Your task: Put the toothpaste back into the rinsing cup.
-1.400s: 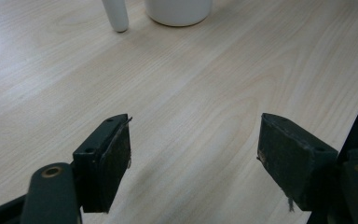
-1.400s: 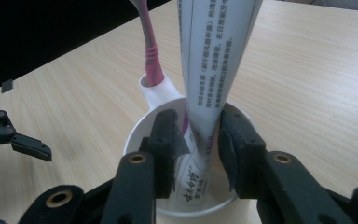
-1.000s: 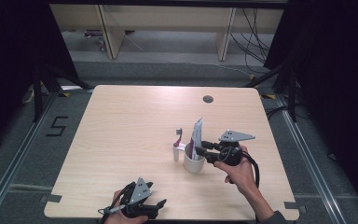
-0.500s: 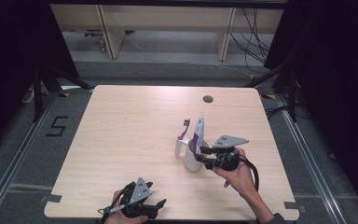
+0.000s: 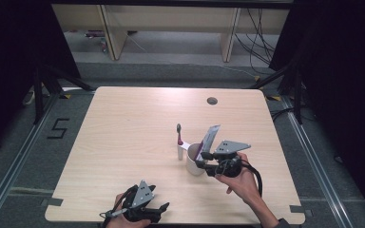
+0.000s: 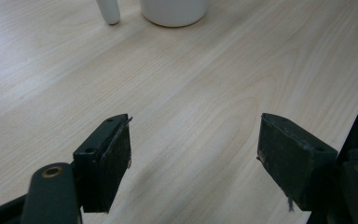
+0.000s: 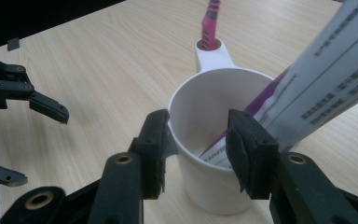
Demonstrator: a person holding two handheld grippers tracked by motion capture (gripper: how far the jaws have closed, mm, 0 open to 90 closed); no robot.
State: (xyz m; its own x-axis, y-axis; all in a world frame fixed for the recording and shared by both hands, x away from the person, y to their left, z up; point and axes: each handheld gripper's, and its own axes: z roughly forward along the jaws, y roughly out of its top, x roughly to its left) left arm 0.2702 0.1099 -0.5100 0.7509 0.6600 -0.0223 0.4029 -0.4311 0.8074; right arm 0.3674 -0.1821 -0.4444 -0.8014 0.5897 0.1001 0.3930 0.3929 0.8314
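Cup: white, table's 5 o'clock, toothpaste box leaning inside.
Right gripper: clenched across cup's near rim.
Left gripper: released, idle.
Risk: rim grip slips, cup tips, box spills.

The high view looks forward and down on the whole desk. The left gripper view sits low, close to the desktop, facing the white cup. The right gripper view looks closely into that cup.
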